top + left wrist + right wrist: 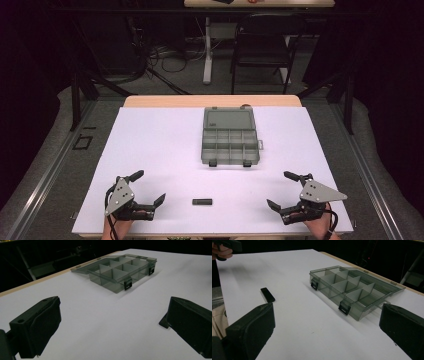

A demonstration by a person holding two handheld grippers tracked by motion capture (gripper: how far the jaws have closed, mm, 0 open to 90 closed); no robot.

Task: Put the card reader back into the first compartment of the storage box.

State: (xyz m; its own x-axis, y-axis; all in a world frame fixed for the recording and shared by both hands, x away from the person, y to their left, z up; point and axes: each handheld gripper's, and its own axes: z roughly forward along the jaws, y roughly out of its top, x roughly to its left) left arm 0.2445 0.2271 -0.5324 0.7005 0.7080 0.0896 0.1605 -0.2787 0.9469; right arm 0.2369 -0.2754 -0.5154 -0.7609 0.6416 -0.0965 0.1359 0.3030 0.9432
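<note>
A clear grey organiser box (230,142) with several compartments lies open in the middle of the white table top (150,145), its lid folded back toward the far edge. The box (120,271) appears ahead of my left jaws, and the box (352,291) also lies ahead of my right jaws. A small flat black block (202,202) rests near the front edge between the two grippers, and the block (267,294) is in the right gripper view too. My left gripper (149,189) stands open at the front left, with nothing between its fingers. My right gripper (280,190) stands open at the front right, likewise empty.
Beyond the table's far edge stand a dark chair (262,47) and a white table leg (207,50) among cables on the floor. A hand (220,251) holding the other gripper shows at the top left of the right gripper view.
</note>
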